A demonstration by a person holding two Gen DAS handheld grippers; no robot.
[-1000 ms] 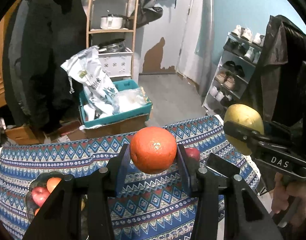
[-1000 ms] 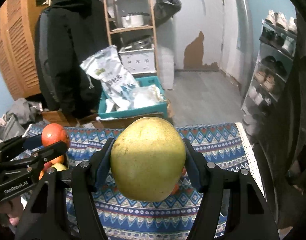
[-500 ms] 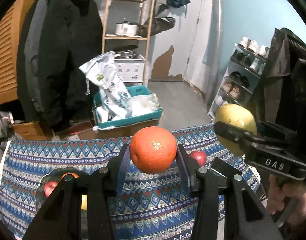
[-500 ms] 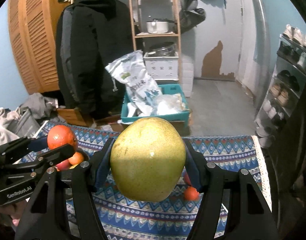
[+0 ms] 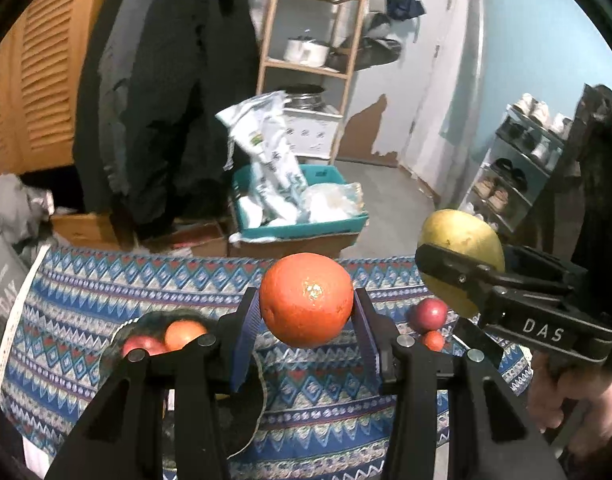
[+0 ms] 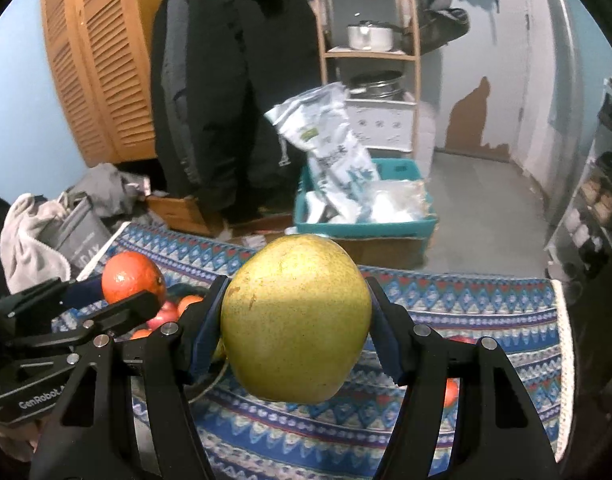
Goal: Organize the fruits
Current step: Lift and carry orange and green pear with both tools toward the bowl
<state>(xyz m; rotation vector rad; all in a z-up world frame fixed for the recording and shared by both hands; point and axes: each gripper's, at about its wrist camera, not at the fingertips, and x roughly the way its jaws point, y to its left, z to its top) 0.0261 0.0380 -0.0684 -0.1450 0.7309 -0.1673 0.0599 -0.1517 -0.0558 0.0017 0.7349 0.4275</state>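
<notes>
My left gripper (image 5: 306,316) is shut on an orange (image 5: 306,300), held in the air above the patterned tablecloth (image 5: 329,400). My right gripper (image 6: 296,328) is shut on a large yellow-green pear (image 6: 296,318). In the left wrist view the pear (image 5: 457,236) and the right gripper (image 5: 465,272) appear at the right; in the right wrist view the orange (image 6: 132,276) and the left gripper (image 6: 114,300) appear at the left. A dark bowl (image 5: 118,344) with red and orange fruit sits low on the left. A red apple (image 5: 427,314) and a small orange fruit (image 5: 433,340) lie on the cloth.
Beyond the table's far edge stands a teal crate (image 5: 306,228) with plastic bags on a cardboard box. A black coat (image 6: 226,80), a wooden shelf (image 6: 369,52) with pots and a shoe rack (image 5: 517,168) line the room. Grey clothes (image 6: 30,236) lie at the left.
Both grippers have swung leftward with their fruit still gripped. The bowl has come further into view on the left, and the scene behind has shifted to the right.
</notes>
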